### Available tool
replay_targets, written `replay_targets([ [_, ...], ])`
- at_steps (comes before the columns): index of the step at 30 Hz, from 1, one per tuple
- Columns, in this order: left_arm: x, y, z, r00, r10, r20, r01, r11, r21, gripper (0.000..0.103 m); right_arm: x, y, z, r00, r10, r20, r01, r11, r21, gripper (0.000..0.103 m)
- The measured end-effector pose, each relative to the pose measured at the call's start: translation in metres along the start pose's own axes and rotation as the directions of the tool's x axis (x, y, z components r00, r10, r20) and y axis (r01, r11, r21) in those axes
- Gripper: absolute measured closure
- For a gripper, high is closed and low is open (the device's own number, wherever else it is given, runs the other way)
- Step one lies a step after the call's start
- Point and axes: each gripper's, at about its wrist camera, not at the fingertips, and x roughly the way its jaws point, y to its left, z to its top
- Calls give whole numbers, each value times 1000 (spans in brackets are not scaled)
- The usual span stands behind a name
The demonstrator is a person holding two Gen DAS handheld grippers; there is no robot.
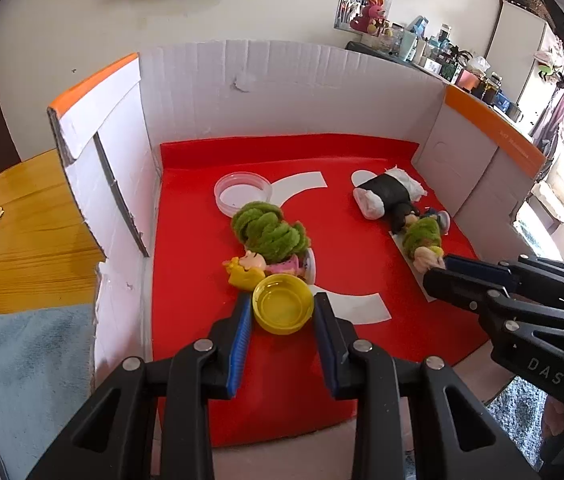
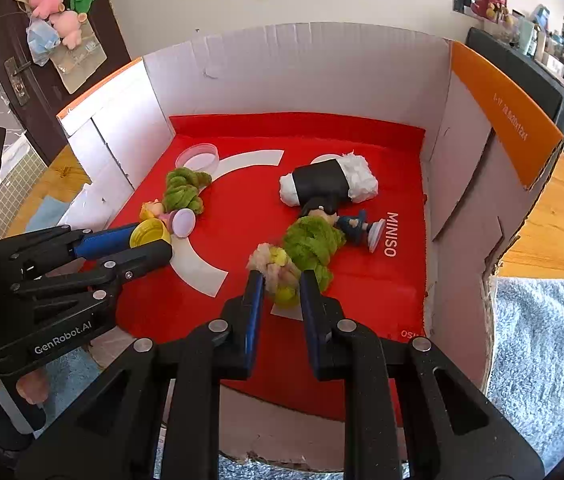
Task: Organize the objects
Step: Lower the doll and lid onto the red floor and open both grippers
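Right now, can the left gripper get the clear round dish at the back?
Probably not yet. The left gripper is shut on the yellow cap, and the green fuzzy bundle with its small pink figure lies between it and the clear round dish.

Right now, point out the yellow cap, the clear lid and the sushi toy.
yellow cap (image 1: 283, 303), left wrist view, inner hollow.
clear lid (image 1: 242, 192), left wrist view, its centre.
sushi toy (image 2: 323, 181), right wrist view, black band.

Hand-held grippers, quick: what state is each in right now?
Left hand-held gripper: closed on the yellow cap.
Right hand-held gripper: closed on the fluffy green-and-cream bundle.
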Motion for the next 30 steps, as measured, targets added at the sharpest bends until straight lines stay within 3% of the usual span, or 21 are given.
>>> replay_targets([
  [15, -1, 1, 1, 1000, 4, 7, -4, 1000, -4, 67, -1, 2, 1, 1000, -2, 1, 2, 1000, -7, 83],
  [18, -3, 1, 0, 1000, 2, 11, -2, 1000, -6, 64, -2, 2, 0, 1000, 0, 5, 0, 1000, 1, 73],
  [20, -5, 1, 0, 1000, 5, 17, -5, 1000, -5, 63, -3, 2, -1, 1000, 1, 11, -1, 1000, 2, 52],
  [30, -17, -3, -5, 999, 4, 38, -4, 1000, -7, 62, -15, 6, -5, 1000, 4, 29, -4, 1000, -5, 52],
])
